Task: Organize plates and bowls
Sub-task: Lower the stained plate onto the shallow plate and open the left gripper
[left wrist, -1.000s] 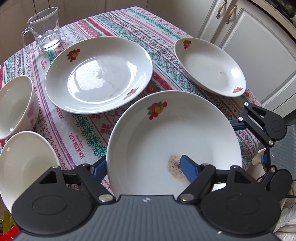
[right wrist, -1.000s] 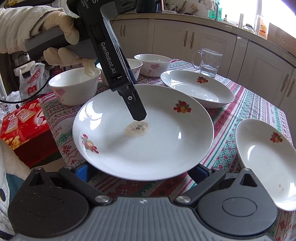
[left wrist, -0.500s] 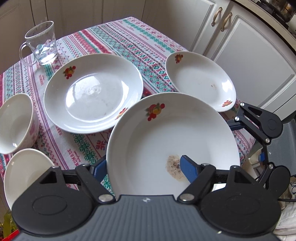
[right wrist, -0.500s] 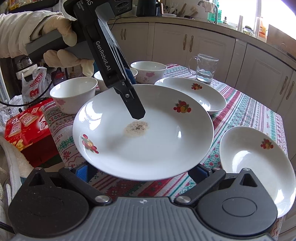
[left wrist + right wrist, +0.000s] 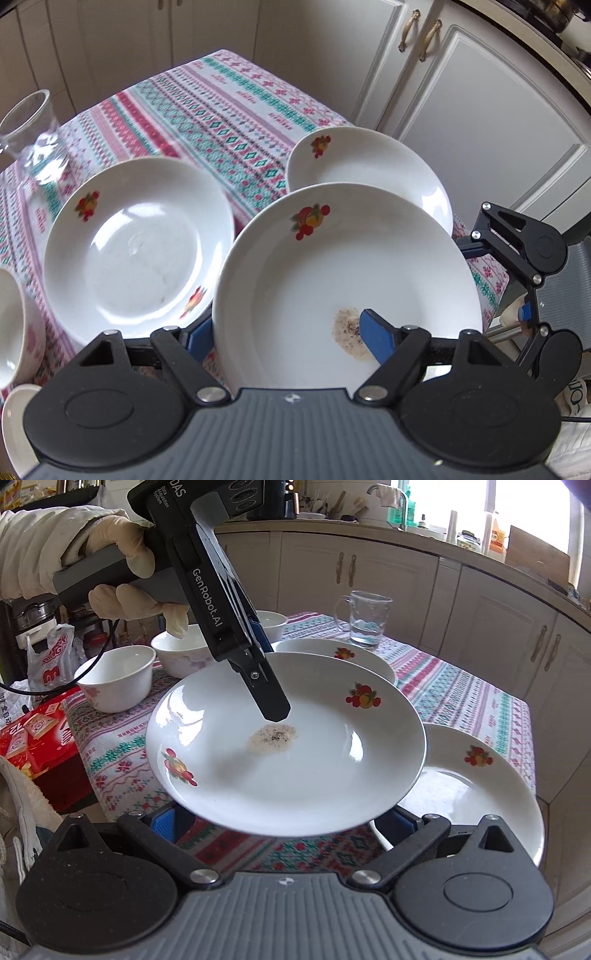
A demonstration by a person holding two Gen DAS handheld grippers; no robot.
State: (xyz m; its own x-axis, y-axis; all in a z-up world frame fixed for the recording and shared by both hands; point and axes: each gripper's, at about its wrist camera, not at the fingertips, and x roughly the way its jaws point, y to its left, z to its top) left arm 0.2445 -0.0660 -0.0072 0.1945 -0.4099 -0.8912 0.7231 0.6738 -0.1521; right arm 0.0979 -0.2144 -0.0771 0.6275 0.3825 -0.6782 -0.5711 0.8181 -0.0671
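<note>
While the left gripper (image 5: 275, 710) pinches the rim of the stained plate (image 5: 351, 280), one finger above and one below, the plate sits lifted over the tablecloth (image 5: 236, 107), overlapping the small plate (image 5: 373, 166). Right gripper (image 5: 284, 821): fingers spread either side of the plate's near edge; contact unclear. Only the right wrist view shows the gloved hand (image 5: 122, 576), two bowls (image 5: 118, 675) in full, a third partly hidden, the red box (image 5: 37, 734) and the window. The left view alone shows the big plate (image 5: 136, 247) whole. Glass mug (image 5: 365, 618) at the far edge, cream cabinets (image 5: 480, 103) around.
</note>
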